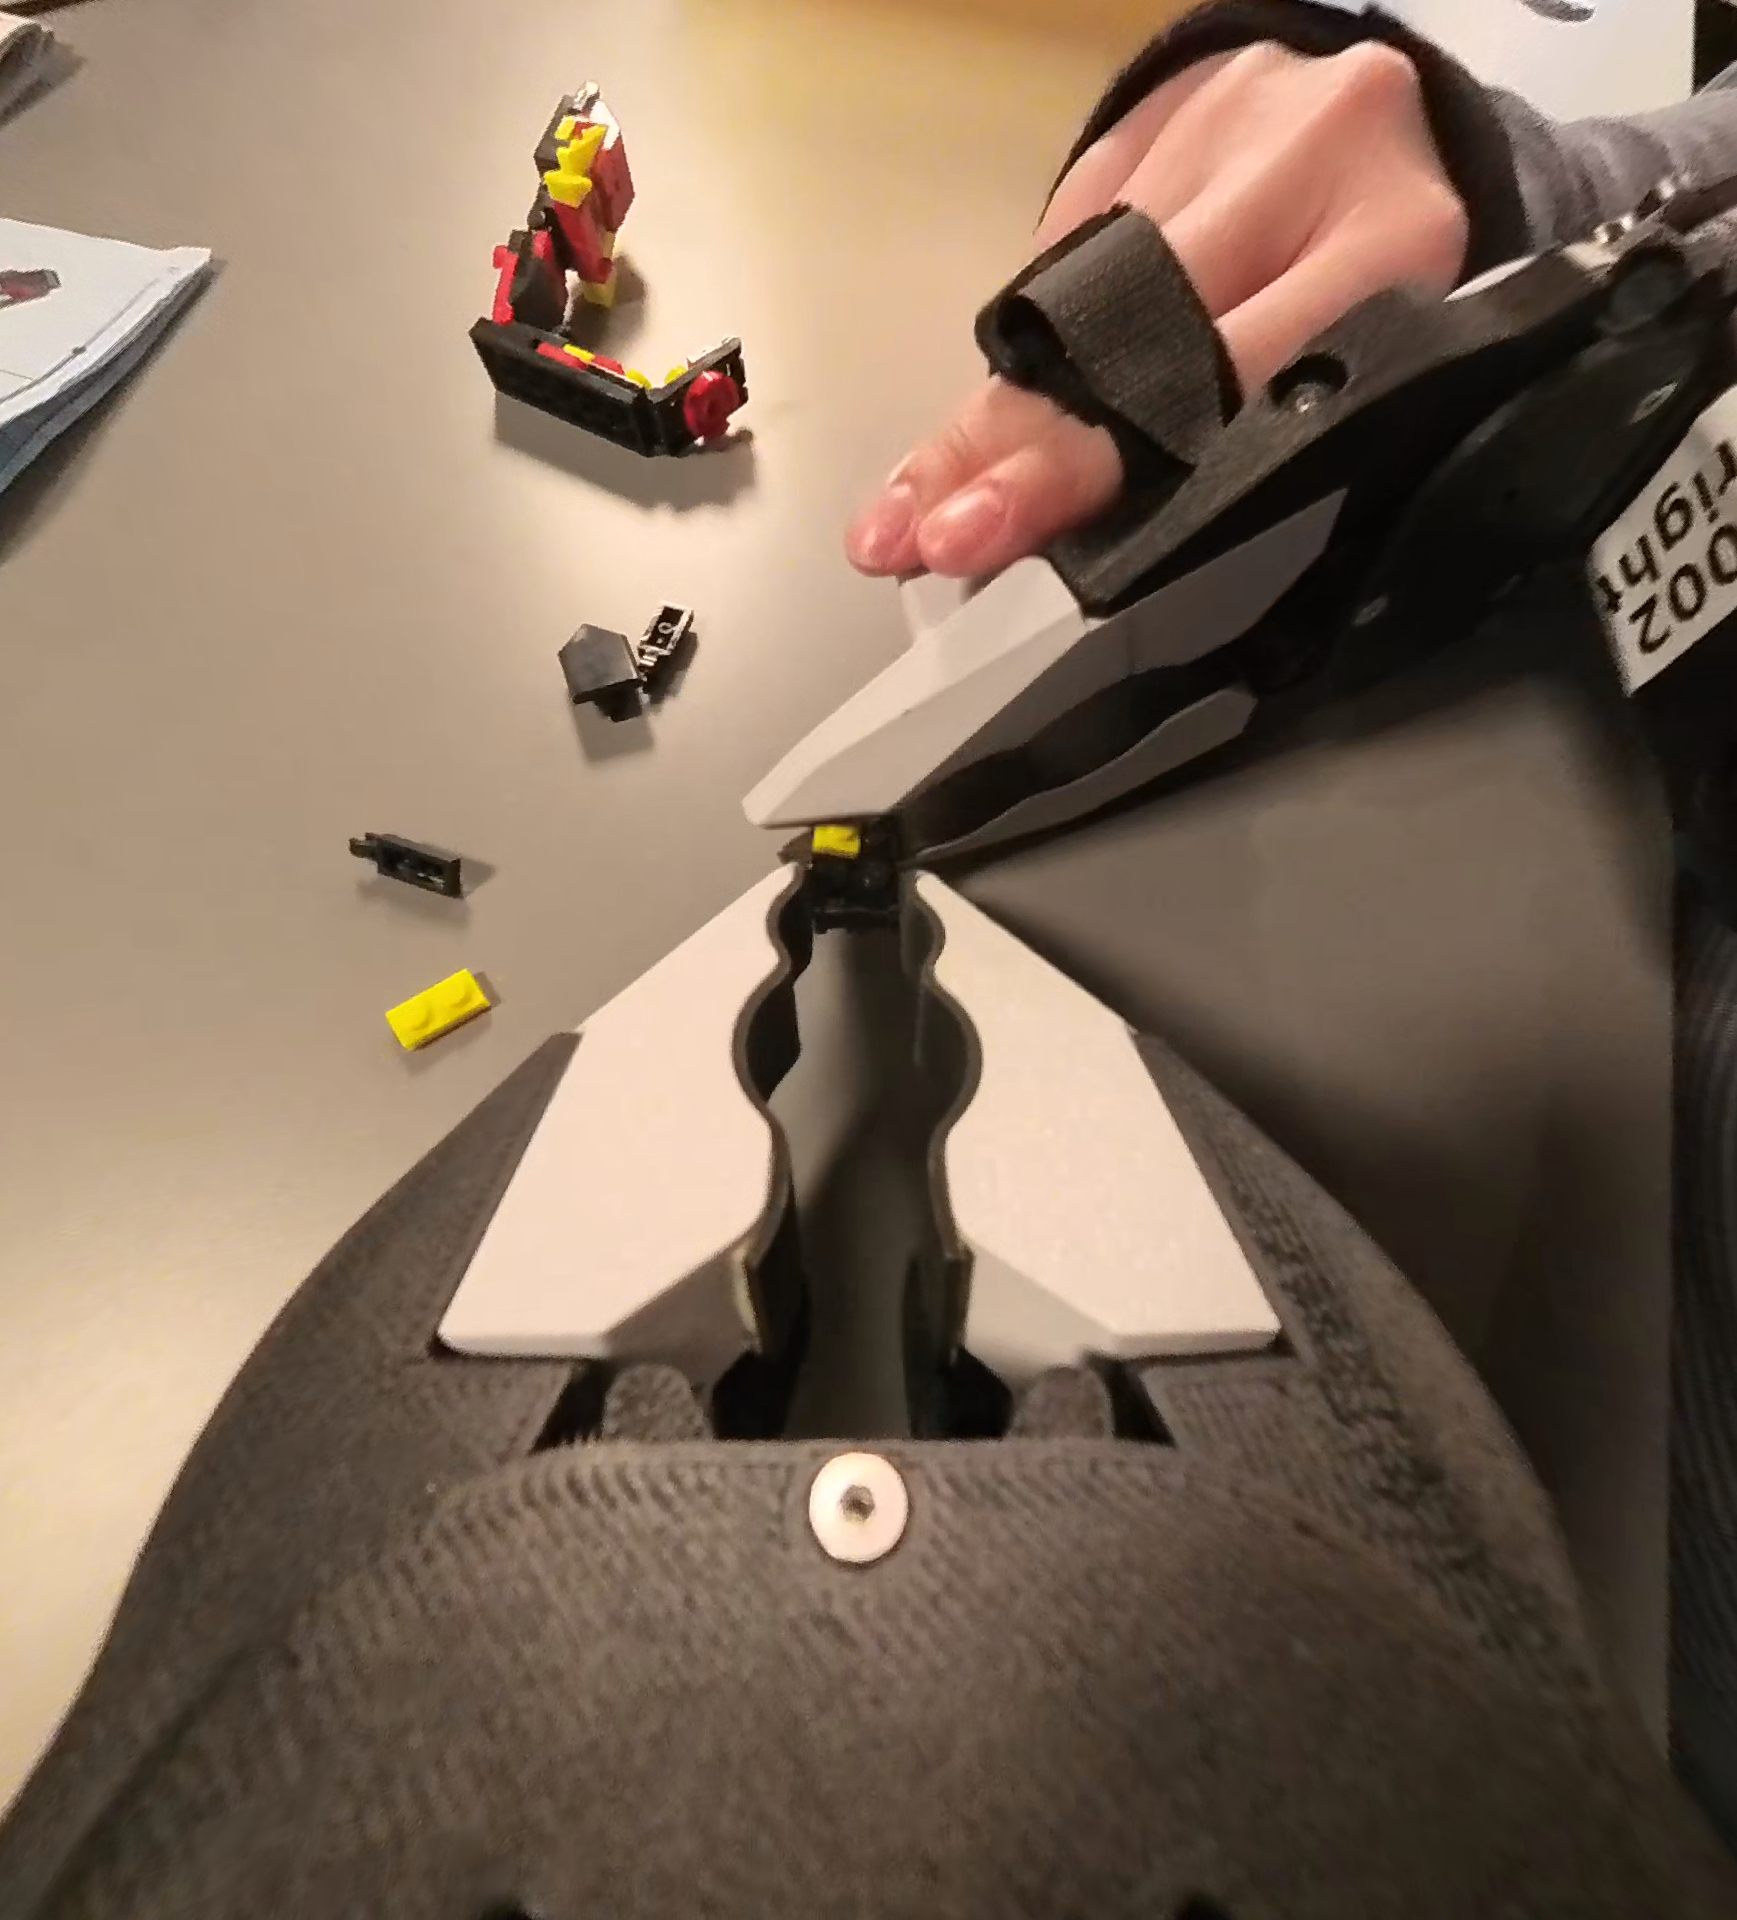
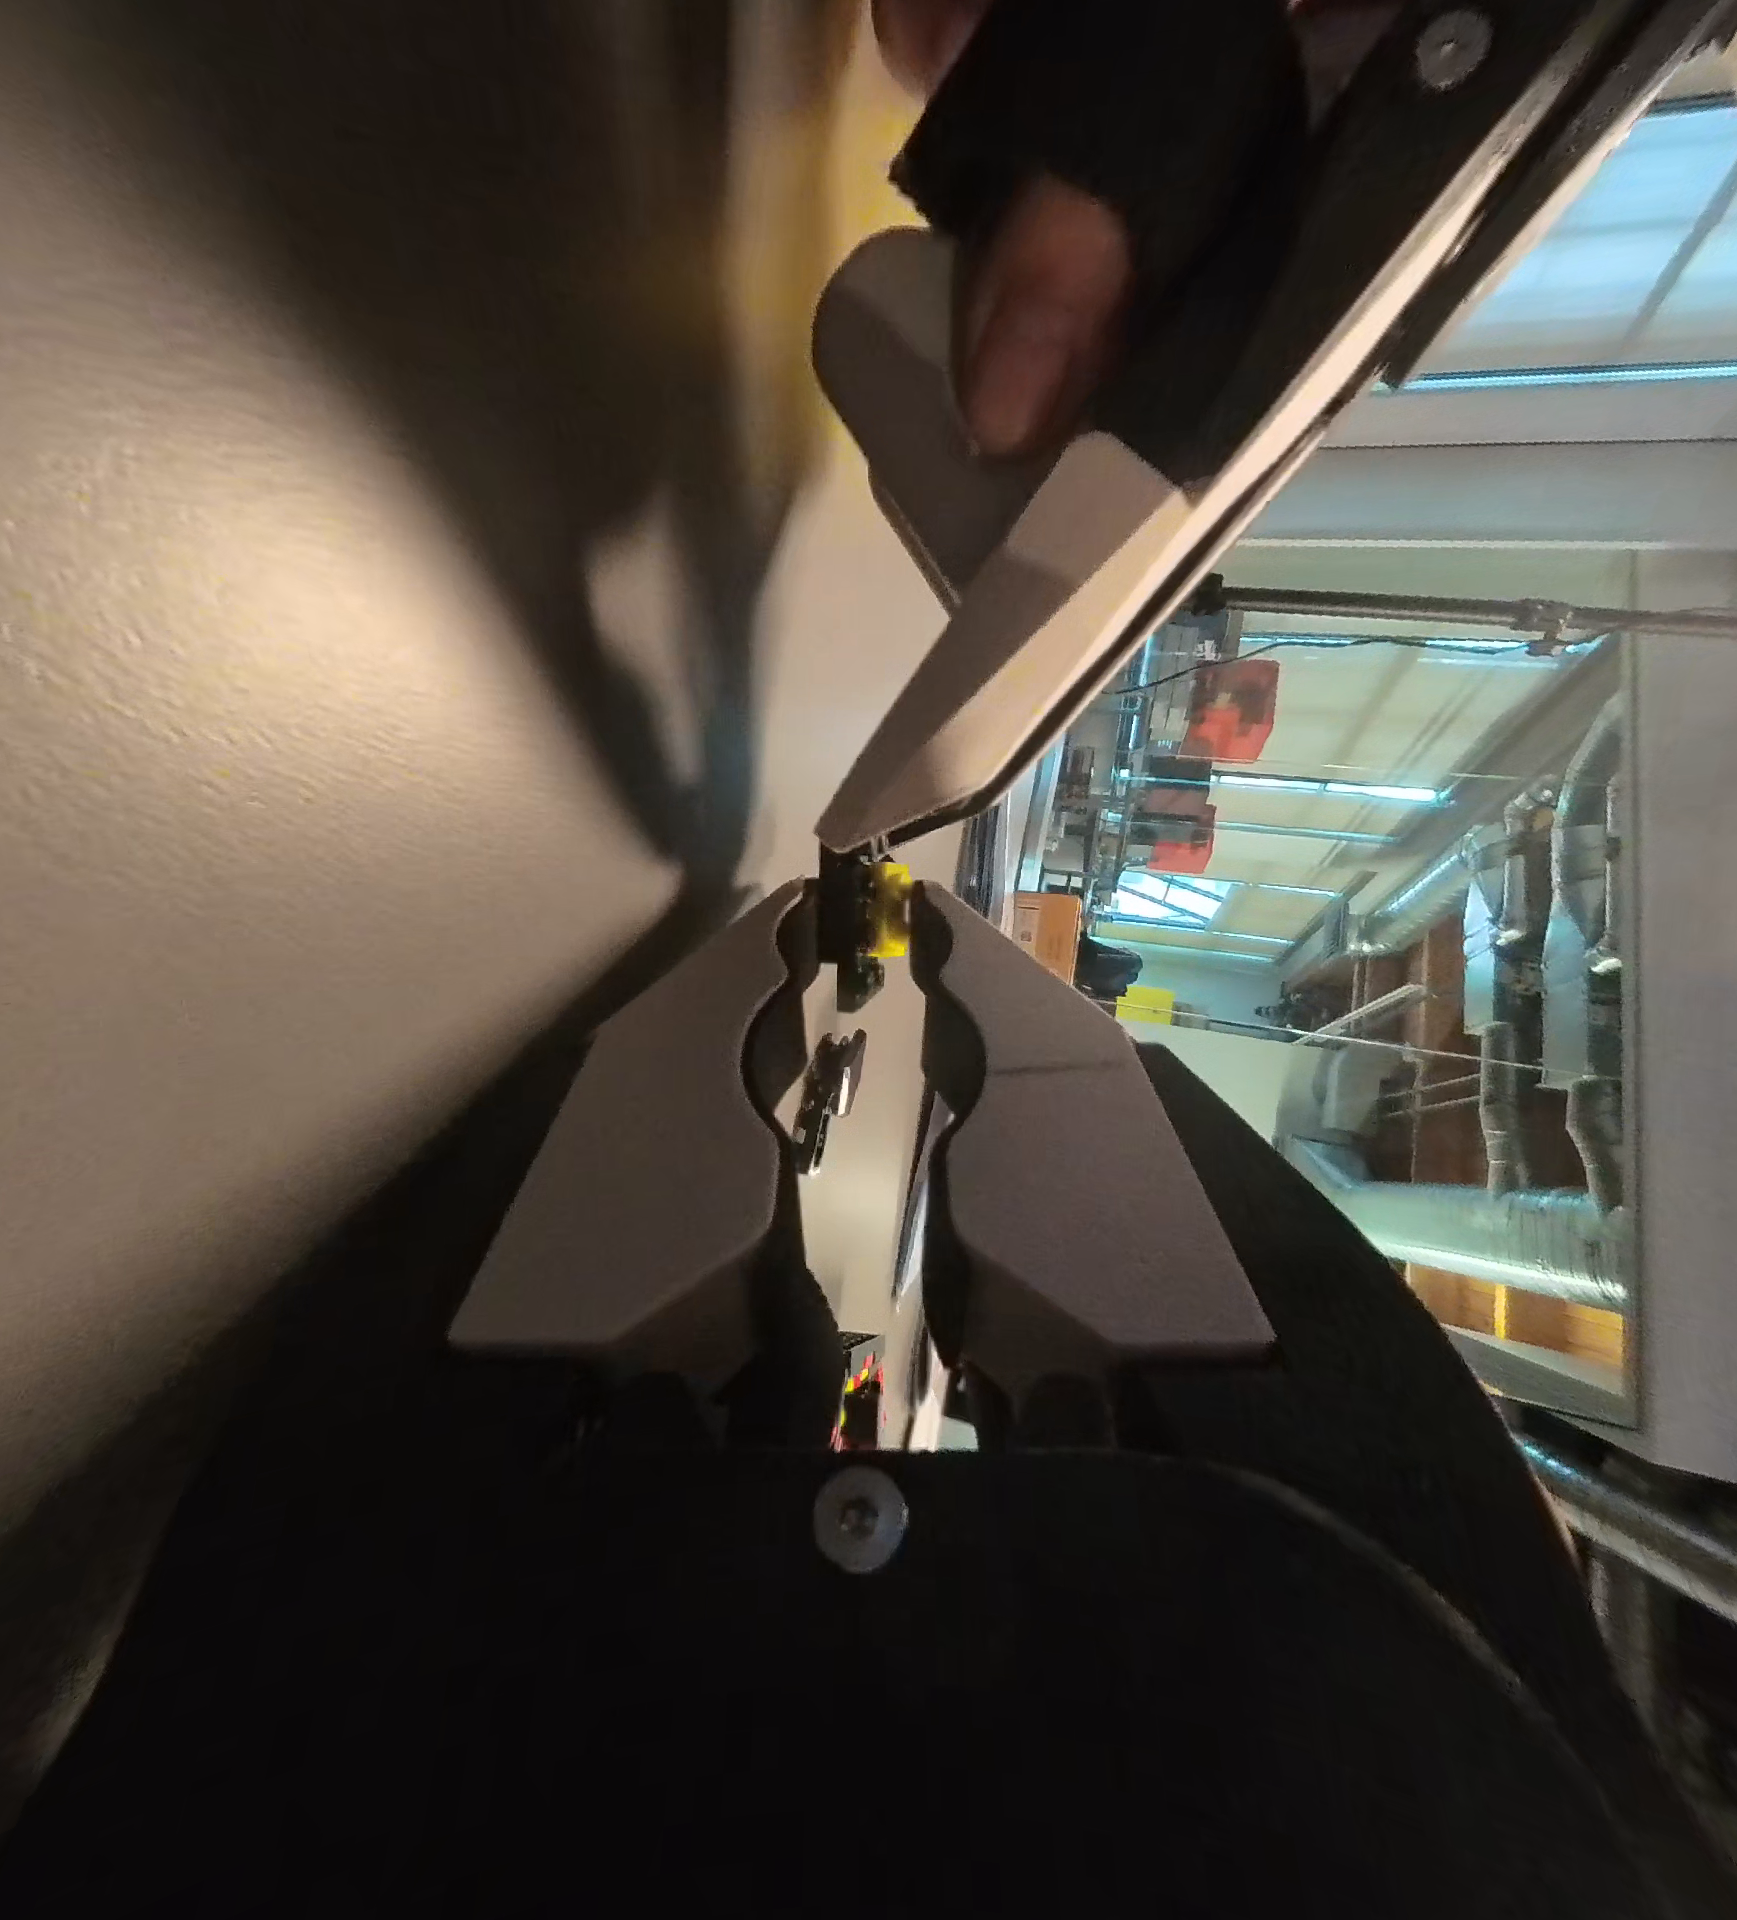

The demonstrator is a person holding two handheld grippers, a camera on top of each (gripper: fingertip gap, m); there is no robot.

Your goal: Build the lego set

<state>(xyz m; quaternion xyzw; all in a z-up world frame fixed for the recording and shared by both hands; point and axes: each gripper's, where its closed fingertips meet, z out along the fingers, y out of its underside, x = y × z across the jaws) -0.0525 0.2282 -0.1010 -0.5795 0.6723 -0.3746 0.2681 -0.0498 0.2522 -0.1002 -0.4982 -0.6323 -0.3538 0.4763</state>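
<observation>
My left gripper (image 1: 851, 891) is shut on a small black brick (image 1: 853, 902), held above the table. My right gripper (image 1: 843, 834) comes in from the right and is shut on a yellow brick (image 1: 836, 840) sitting against that black brick. In the right wrist view my right gripper (image 2: 864, 909) clamps the black brick (image 2: 841, 914) and yellow brick (image 2: 890, 916) together, and the left gripper (image 2: 851, 831) tip meets them from above. A partly built red, yellow and black model (image 1: 583, 208) stands farther back, by a black base (image 1: 594, 390).
Loose pieces lie on the grey table (image 1: 220, 623): a yellow plate (image 1: 438, 1006), a flat black piece (image 1: 412, 862), a black slope piece (image 1: 594, 665). Instruction booklets (image 1: 12, 343) lie at the left edge. A person's hand (image 1: 1207, 260) holds the right gripper. About 6 centimeters separates my right fingertips from the black slope piece (image 1: 594, 665).
</observation>
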